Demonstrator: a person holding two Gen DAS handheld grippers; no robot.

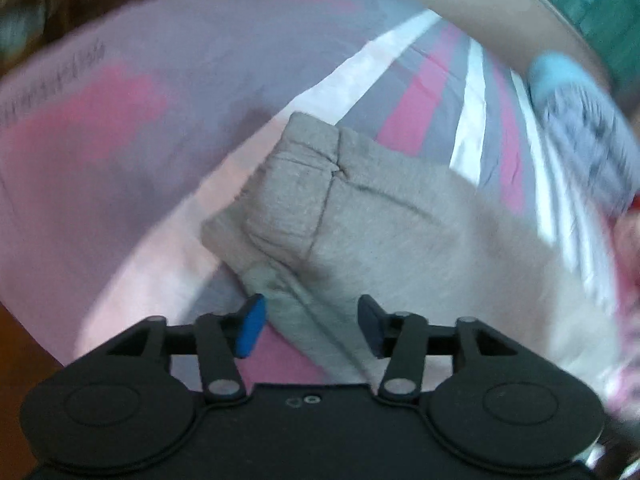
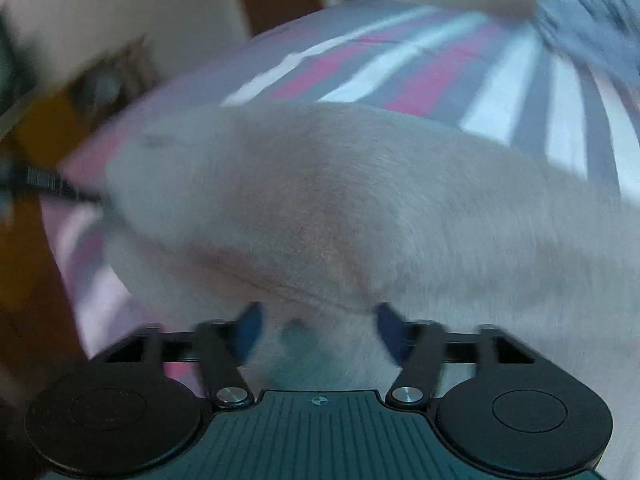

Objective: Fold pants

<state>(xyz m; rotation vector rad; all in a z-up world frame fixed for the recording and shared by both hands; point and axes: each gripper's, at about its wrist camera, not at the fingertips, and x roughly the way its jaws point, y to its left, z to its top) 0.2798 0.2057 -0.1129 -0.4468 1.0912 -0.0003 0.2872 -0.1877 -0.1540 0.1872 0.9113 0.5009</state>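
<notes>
pants: grey knit pants point(image 1: 360, 216) lie on the bed just ahead of my fingers, in both wrist views. in the left view a cuffed hem end point(image 1: 292, 184) points away from the fingers, doubled back on itself, and the cloth widens toward the right.
key relation: from the left gripper point(image 1: 310, 328) the leg runs forward and a little left, its long axis roughly in line with the fingers; an edge of the cloth passes between the two pads. from the right gripper point(image 2: 320, 332) the grey cloth point(image 2: 340, 208) fills the view ahead and lies broadside, a seam running across just beyond the fingertips. i judge the left gripper nearer the hem end and the right one nearer the wide body.
left fingers: spread apart, blue pad point(image 1: 251, 326) on the left side, nothing pinched; cloth sits in the gap but neither pad visibly touches it.
right fingers: also spread, cloth in the gap; the frame is blurred, so i cannot tell contact.
look of the cloth: soft, fleecy, light grey, with a stitched cuff and a few shallow creases; it will likely drape and slip.
bed cover: striped sheet point(image 1: 432, 92) in pink, grey and white lies beyond the pants in both views.
beyond: a blurred blue-and-grey thing point(image 1: 580, 120) lies far right of the left fingers; i cannot identify it.
next move, my guess: close on an edge and carry it over.
</notes>
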